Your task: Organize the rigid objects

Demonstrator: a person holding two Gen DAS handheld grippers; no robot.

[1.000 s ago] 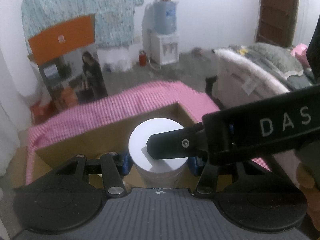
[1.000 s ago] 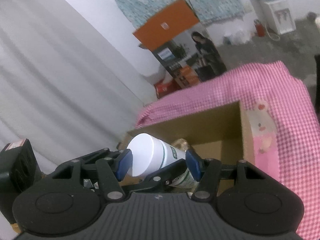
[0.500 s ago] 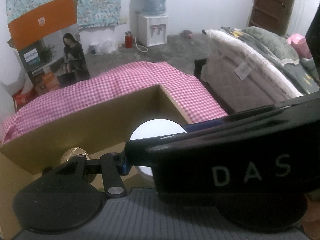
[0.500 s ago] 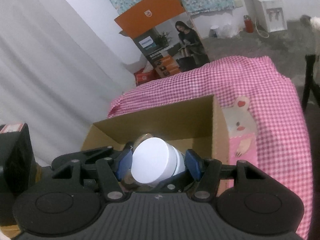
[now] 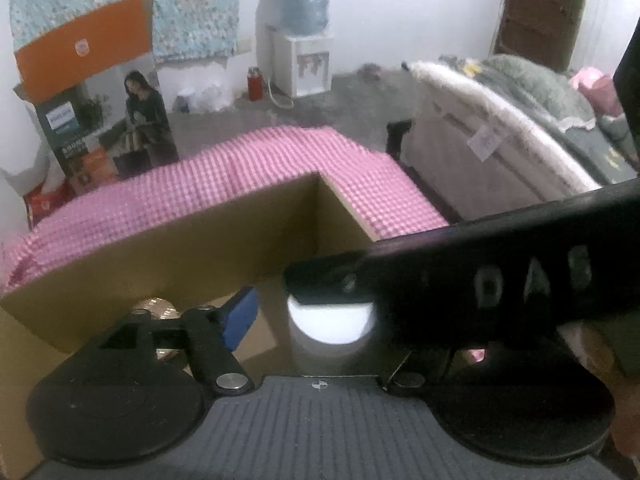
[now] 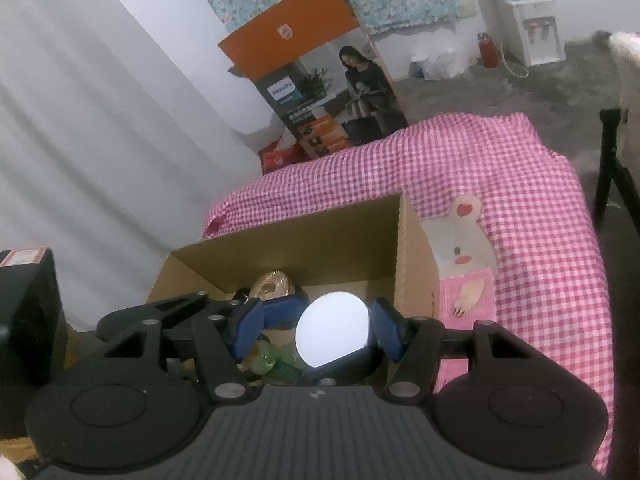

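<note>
A white-lidded jar (image 6: 332, 334) stands inside a brown cardboard box (image 6: 288, 240) on a pink checked cloth. My right gripper (image 6: 316, 332) is open around the jar, its blue pads on either side with gaps. In the left wrist view the jar (image 5: 330, 322) sits ahead in the box (image 5: 192, 236). My left gripper (image 5: 320, 316) is open; its left blue pad (image 5: 240, 316) stands apart from the jar. The right gripper's black arm (image 5: 480, 276) crosses above the jar and hides the left gripper's right finger.
A gold-capped item (image 6: 272, 286) and a green glass object (image 6: 268, 362) lie in the box left of the jar. A black box (image 6: 24, 320) stands at far left. A printed carton (image 6: 320, 80), water dispenser (image 5: 304, 24) and bed (image 5: 520, 120) lie beyond.
The jar has gone from tilted in the right gripper to upright in the box. Both grippers' fingers have opened away from it.
</note>
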